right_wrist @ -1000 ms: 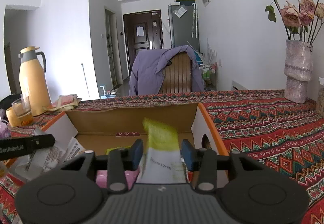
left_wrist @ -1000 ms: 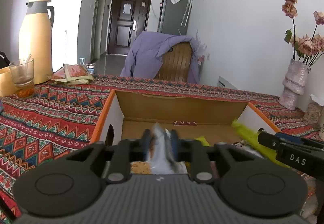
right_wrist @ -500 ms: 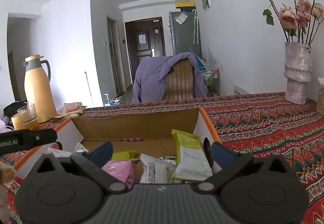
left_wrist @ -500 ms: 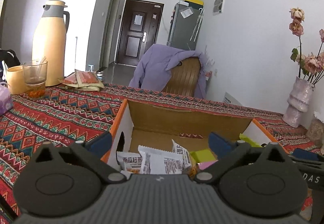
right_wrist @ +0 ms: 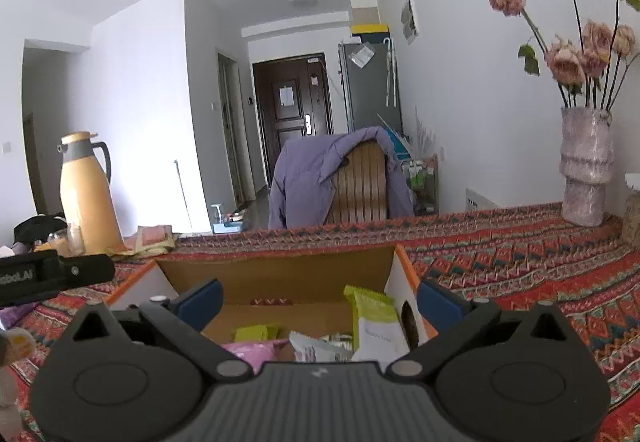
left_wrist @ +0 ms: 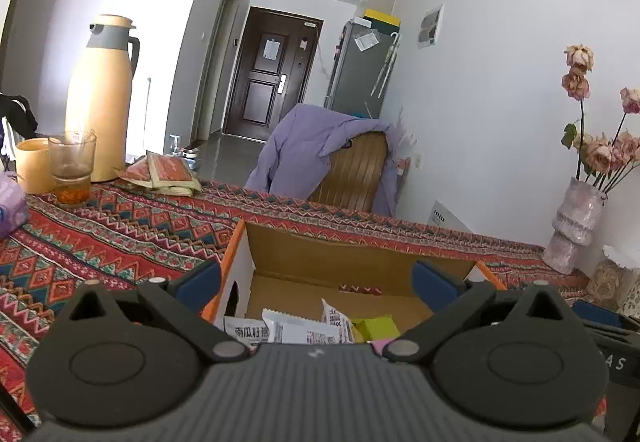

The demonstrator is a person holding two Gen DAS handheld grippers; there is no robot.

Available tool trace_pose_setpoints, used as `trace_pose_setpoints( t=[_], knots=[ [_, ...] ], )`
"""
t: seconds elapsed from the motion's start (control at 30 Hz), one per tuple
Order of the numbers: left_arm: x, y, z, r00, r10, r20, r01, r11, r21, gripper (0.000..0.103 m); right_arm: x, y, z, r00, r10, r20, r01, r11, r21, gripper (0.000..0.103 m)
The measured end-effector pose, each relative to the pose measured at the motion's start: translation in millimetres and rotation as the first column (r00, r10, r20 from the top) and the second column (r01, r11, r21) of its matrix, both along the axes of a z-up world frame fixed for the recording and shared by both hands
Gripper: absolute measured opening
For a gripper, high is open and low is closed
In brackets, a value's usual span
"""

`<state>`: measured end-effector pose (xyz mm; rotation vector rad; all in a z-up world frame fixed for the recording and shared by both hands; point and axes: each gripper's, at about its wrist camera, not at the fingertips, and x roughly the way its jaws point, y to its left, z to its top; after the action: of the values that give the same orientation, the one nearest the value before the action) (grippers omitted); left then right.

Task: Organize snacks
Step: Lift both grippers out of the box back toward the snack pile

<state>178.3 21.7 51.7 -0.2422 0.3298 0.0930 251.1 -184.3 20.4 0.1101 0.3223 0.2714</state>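
Observation:
An orange-edged cardboard box (left_wrist: 352,262) (right_wrist: 276,274) stands on the patterned tablecloth and holds several snack packets. In the left wrist view white packets (left_wrist: 304,330) with print lie at its near side, beside a green one (left_wrist: 378,326). In the right wrist view a green-and-white packet (right_wrist: 374,318) leans against the box's right wall, with a pink packet (right_wrist: 252,352) and a white one (right_wrist: 316,348) lower down. My left gripper (left_wrist: 318,288) hangs above the box, open and empty. My right gripper (right_wrist: 320,300) is likewise open, nothing between its blue pads.
A yellow thermos jug (left_wrist: 102,98), a glass (left_wrist: 72,166), a yellow cup (left_wrist: 34,164) and flat red packets (left_wrist: 164,174) stand at the table's far left. A vase of dried roses (right_wrist: 586,170) is at the right. A chair draped in purple cloth (right_wrist: 344,178) is behind.
Both grippers opened wide and let go of their packets, which now lie in the box. Both have since lifted a little and pulled back from it.

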Motion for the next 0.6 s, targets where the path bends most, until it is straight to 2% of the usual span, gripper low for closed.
trace_pose_setpoints(
  t=[0.3, 0.47, 0.6],
  knots=[
    [-20.2, -1.0, 12.2, 1.000, -0.025, -0.011, 0.025, 1.000, 0.000, 0.103, -30.7, -0.9, 23.6, 0.999, 0.031, 0.038, -0.030, 0.999, -0.019, 0.103],
    [-37.8, 4.9, 5.6, 0.998, -0.049, -0.043, 0.048, 0.999, -0.023, 0.103, -48.9, -3.7, 20.6, 0.999, 0.049, 0.022, -0.048, 0.998, -0.028, 0.103],
    [-54.5, 8.3, -5.0, 0.995, -0.056, -0.082, 0.056, 0.998, -0.013, 0.103, -62.3, -3.3, 11.8, 0.998, 0.059, -0.003, -0.059, 0.997, -0.055, 0.103]
  ],
)
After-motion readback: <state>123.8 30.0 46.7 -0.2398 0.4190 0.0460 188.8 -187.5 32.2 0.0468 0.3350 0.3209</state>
